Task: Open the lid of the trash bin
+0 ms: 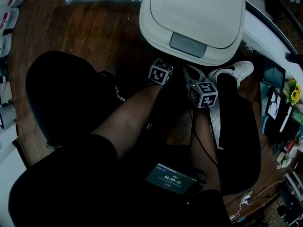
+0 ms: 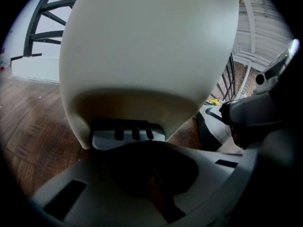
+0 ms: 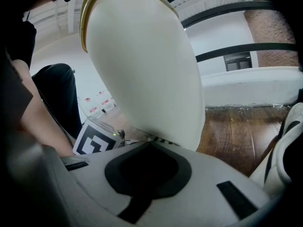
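Fingers of left gripper (image 2: 142, 148) pressed together, empty, just before bin (image 2: 147, 46) pedal (image 2: 128, 135); right gripper (image 3: 150, 145) likewise, near bin's side; lid (image 1: 194, 13) down.

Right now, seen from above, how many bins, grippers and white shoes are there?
Bin: 1
Grippers: 2, the left gripper and the right gripper
White shoe: 1
Total: 4
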The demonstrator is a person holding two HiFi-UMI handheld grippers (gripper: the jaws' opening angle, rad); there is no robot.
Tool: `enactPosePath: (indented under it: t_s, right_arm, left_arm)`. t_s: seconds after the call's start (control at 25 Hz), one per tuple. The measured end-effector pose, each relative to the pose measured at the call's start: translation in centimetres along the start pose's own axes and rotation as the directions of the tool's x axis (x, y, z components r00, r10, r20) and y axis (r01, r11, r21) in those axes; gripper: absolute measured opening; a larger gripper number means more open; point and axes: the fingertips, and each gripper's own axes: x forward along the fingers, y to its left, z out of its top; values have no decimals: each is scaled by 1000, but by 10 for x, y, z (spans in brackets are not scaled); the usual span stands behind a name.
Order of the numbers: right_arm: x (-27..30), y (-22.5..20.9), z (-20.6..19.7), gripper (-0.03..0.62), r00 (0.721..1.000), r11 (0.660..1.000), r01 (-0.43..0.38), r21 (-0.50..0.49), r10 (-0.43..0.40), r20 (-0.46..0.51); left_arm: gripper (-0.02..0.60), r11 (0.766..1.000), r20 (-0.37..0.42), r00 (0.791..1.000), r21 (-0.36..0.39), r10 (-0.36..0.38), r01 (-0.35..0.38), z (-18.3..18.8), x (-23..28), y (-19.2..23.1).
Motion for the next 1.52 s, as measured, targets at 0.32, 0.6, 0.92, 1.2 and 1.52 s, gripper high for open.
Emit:
enactPosePath:
  t_s: [0.32,0.6,0.92,1.2,1.52]
  right_arm:
    - [2,0,1,25,1000,1000,6,-28,-6,-4]
    - [-5,19,0,25,999,999,-31,-28,31,6]
    - [-39,51,42,25,989,992,-22,-124,40,143]
    - [-88,109,97,25,969,973,-52,-224,103,225]
    - [-153,171,157,25,943,935,-50,-352,160,291]
  left_arm:
    - [35,999,-6,1000,40,-7,7,0,-11,-4]
    - [37,989,32,993,97,-113,109,9,-49,-23]
    - [37,974,119,982,190,-148,124,50,-120,-44]
    - [38,932,151,962,321,-227,170,104,-196,-96]
    - [38,907,333,893,387,-304,164,178,-293,-140]
